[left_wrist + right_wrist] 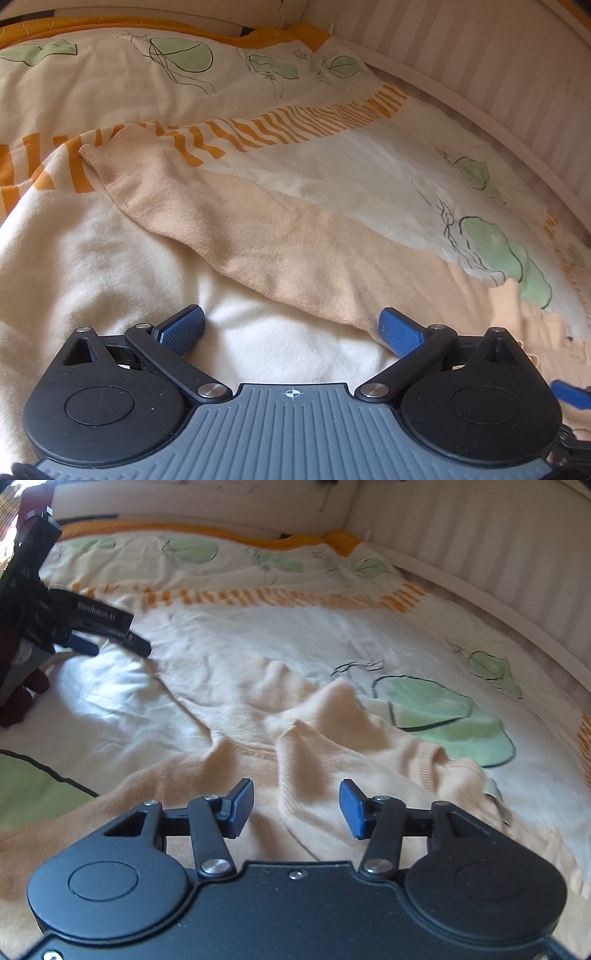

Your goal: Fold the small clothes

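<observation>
Cream bedding (92, 258) printed with green leaves and orange stripes is spread over a bed, and a pale striped wall (498, 74) is seen along its far right side; at the left of the right wrist view the left claw (110, 638) is seen from the side, held low over the white part of the cover, its jaws spread wide in its own view with only bedding between the blue pads (184, 328); a peach knitted garment (258, 229) is laid across the cover, one sleeve stretched away to the upper left with its ribbed cuff near the orange stripes; further right the garment is bunched into folds (332, 738); the right claw (295, 808) is held over that bunched cloth, jaws partly spread, a fold lying between the pads without being visibly pinched.
</observation>
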